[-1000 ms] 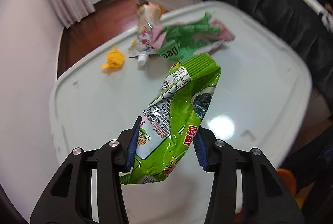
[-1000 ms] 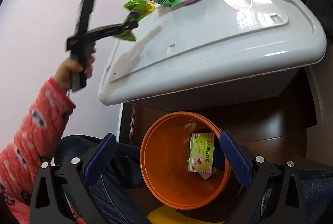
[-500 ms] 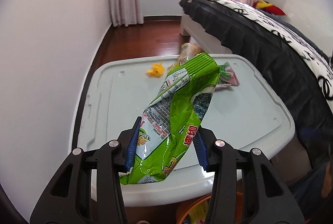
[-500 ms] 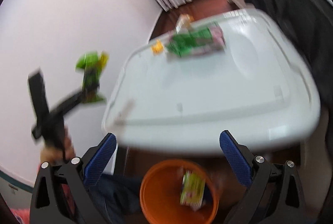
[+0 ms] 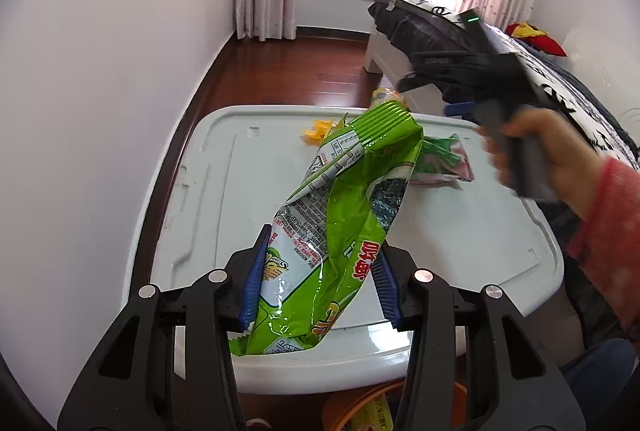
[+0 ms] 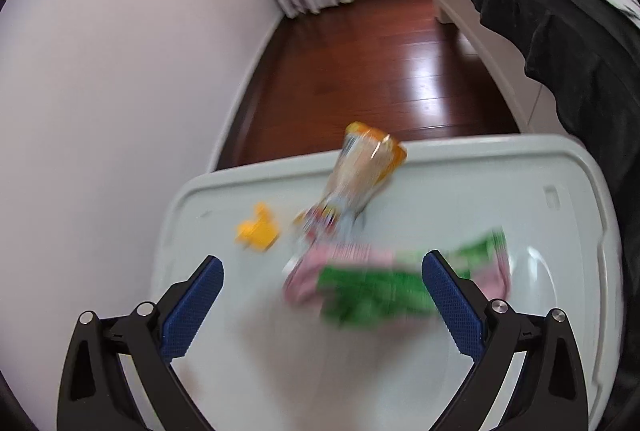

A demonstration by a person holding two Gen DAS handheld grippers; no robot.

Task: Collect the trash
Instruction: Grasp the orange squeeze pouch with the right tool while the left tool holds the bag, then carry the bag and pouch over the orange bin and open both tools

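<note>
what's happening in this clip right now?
A person is clearing snack trash off a white bin lid. The left gripper is shut on a green snack bag, held above the lid's near edge with the orange bucket just below. The right gripper is open and empty, over the pink-and-green wrapper. An orange pouch and a yellow scrap also lie on the lid.

A glossy, crinkled green foil snack bag [image 5: 340, 231] is clamped between ribbed blue pads [image 5: 252, 287] on matt black plastic fingers. The storage box lid [image 5: 460, 231] is seen as smooth, shiny plastic; the floorboards [image 6: 380, 71] as polished wood.
</note>
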